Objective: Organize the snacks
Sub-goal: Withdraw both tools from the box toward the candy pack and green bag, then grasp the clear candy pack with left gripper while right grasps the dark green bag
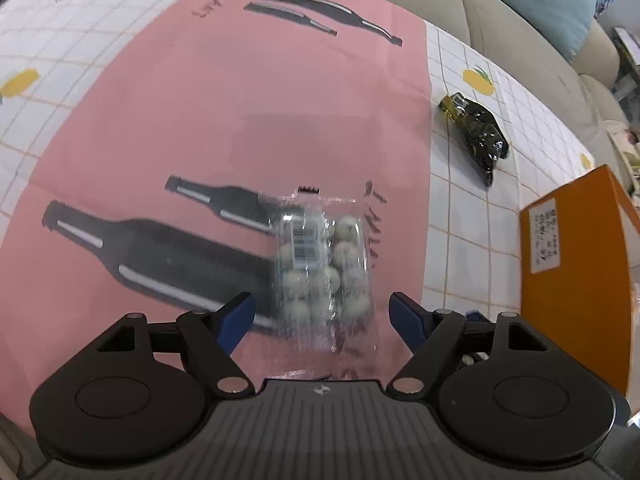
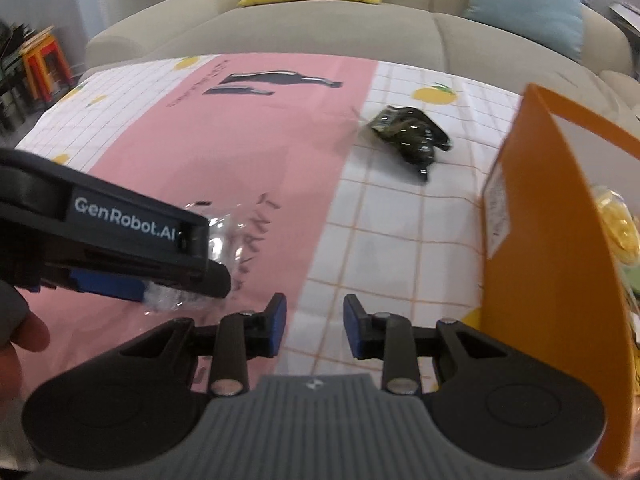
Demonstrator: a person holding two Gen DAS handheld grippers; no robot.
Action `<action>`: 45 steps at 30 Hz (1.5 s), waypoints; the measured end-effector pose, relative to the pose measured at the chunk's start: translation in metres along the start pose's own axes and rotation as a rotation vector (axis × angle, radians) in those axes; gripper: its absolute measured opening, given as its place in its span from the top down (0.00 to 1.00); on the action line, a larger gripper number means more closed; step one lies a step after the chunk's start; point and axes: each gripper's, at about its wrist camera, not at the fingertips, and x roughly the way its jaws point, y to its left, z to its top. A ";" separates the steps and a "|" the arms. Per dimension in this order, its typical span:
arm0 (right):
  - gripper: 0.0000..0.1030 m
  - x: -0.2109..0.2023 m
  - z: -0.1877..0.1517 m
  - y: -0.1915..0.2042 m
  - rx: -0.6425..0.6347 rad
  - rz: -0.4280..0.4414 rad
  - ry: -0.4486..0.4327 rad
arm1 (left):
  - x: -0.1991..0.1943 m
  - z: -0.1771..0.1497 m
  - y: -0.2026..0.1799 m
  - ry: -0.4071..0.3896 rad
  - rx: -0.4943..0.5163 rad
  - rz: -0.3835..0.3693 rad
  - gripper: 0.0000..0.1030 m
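Left wrist view: nearest the lens is the left gripper (image 1: 322, 314), matte black linkage arms over a ribbed grey body, its blue pads spread wide with nothing pressed between them. The clear snack bag (image 1: 324, 270) lies between and just beyond the pads on the pink mat (image 1: 224, 112). It is a crinkly transparent pouch of pale round balls with a white barcode sticker. The mat is smooth, printed with dark bottle shapes and lettering too blurred to read. To the right of the mat, on the white grid tablecloth (image 1: 472, 216) with lemon prints, lies a dark glossy wrapped snack (image 1: 478, 130). Further right stands an orange box (image 1: 580, 280) bearing a white label with unreadable print.

Right wrist view: nearest is the right gripper (image 2: 315, 326), of the same black and grey build. Its blue pads stand a narrow gap apart over the mat's right edge, holding nothing. To the left of the mat's edge the left gripper's side reads "GenRobot.AI", over the clear bag. A hand (image 2: 18, 344) shows at the left border. The dark snack lies on the cloth right of the mat. The orange box, with yellow packets (image 2: 618, 224) inside, stands rightmost. A beige sofa (image 2: 320, 28) with yellow and blue cushions lies beyond.
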 end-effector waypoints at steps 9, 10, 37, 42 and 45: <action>0.64 0.001 -0.003 -0.010 0.024 -0.016 -0.001 | 0.010 -0.005 -0.026 -0.077 0.118 0.114 0.09; 0.63 0.001 -0.003 -0.011 0.028 -0.016 0.001 | 0.010 -0.006 -0.028 -0.081 0.134 0.125 0.10; 0.48 -0.006 0.039 -0.012 -0.102 -0.034 0.006 | -0.022 0.027 -0.020 -0.161 0.202 0.065 0.40; 0.40 0.002 0.073 -0.016 -0.183 -0.047 0.037 | -0.027 0.048 -0.022 -0.173 0.216 0.055 0.40; 0.35 0.010 0.094 -0.019 -0.229 -0.068 0.055 | -0.025 0.060 -0.022 -0.169 0.215 0.051 0.40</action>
